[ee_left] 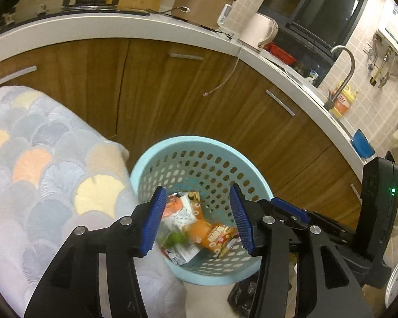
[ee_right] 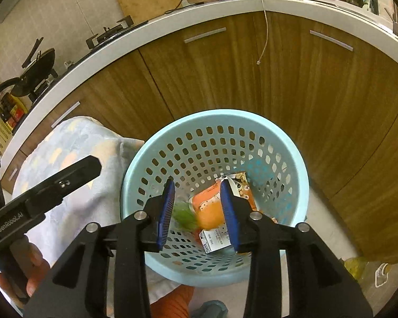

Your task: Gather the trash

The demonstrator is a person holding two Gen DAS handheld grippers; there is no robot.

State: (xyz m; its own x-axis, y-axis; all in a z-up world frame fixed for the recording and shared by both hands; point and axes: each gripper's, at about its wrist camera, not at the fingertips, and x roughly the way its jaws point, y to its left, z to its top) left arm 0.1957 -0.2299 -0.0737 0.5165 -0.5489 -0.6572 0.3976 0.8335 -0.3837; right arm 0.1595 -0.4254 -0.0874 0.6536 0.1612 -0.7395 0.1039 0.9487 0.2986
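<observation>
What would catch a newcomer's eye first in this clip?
The pale blue basket on the floor by the wooden cabinets, with orange and white cartons in its bottom. Both the left gripper and right gripper hang open over it, holding nothing. A pastel scalloped cloth lies beside the basket.

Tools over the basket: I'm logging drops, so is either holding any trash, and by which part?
Nothing is held. The left tool and right tool are open above the basket; the trash lies inside.
</observation>
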